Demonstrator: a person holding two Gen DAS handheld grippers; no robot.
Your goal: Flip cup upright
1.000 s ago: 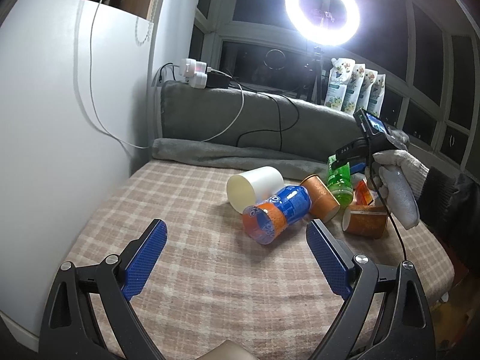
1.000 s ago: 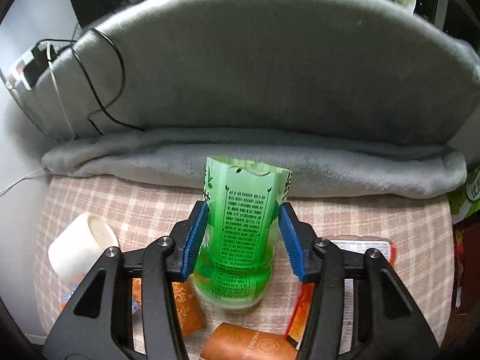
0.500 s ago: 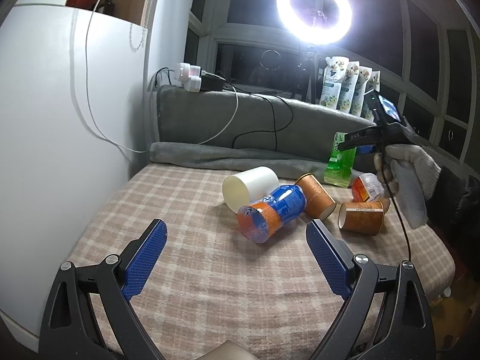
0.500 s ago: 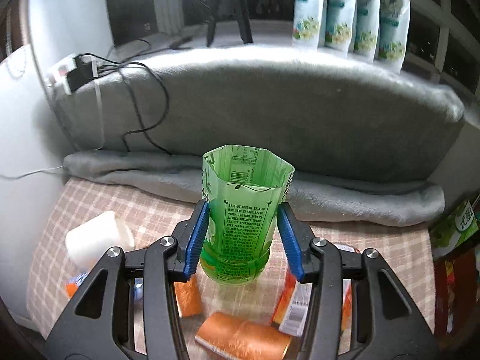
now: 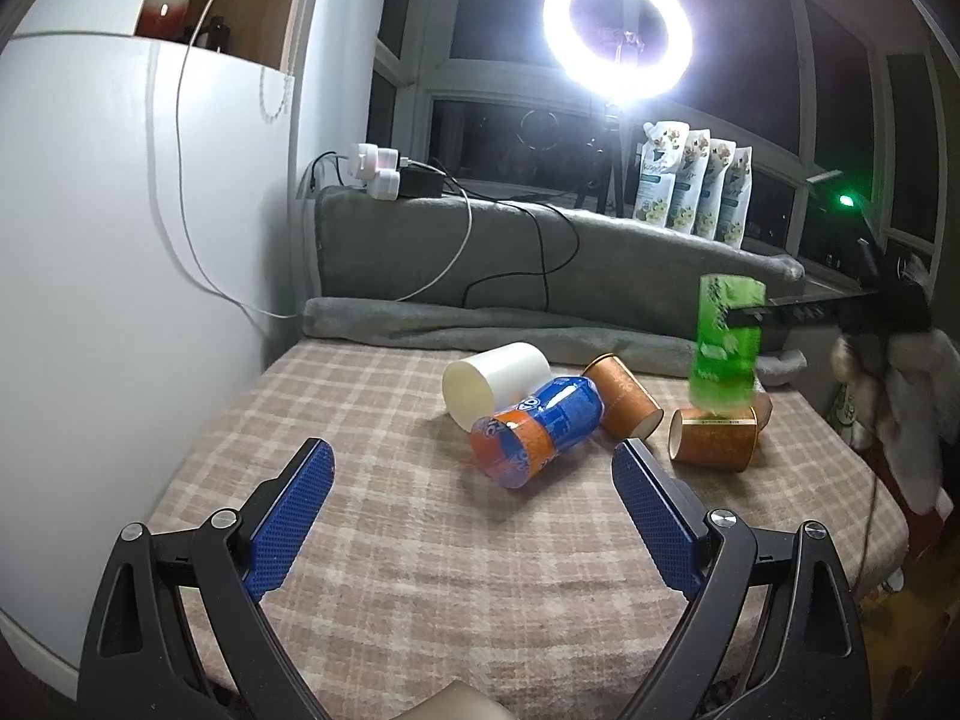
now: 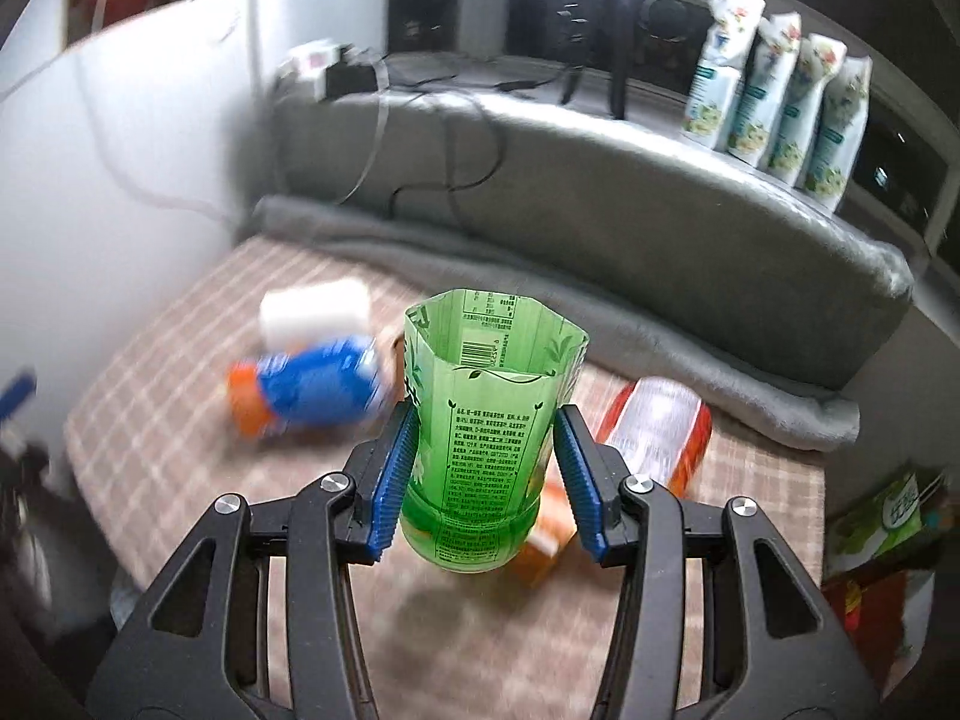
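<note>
My right gripper (image 6: 483,456) is shut on a green cup (image 6: 480,414) cut from a bottle. It holds the cup upright, open end up, above the checked table. The cup also shows in the left wrist view (image 5: 723,348), lifted over the right side of the table. My left gripper (image 5: 471,516) is open and empty, low over the table's near side. On the table lie a white cup (image 5: 495,384), a blue and orange cup (image 5: 537,423) and two brown paper cups (image 5: 624,396) (image 5: 714,438), all on their sides.
A red and clear cup (image 6: 654,432) lies on its side at the right. A grey cushion (image 5: 540,252) with cables backs the table (image 5: 360,420). A white wall (image 5: 120,300) stands on the left. A ring light (image 5: 618,39) and several pouches (image 5: 696,180) stand behind.
My right gripper has lifted the green cup higher off the table and swung toward the left. My left gripper has stayed open and tilted slightly.
</note>
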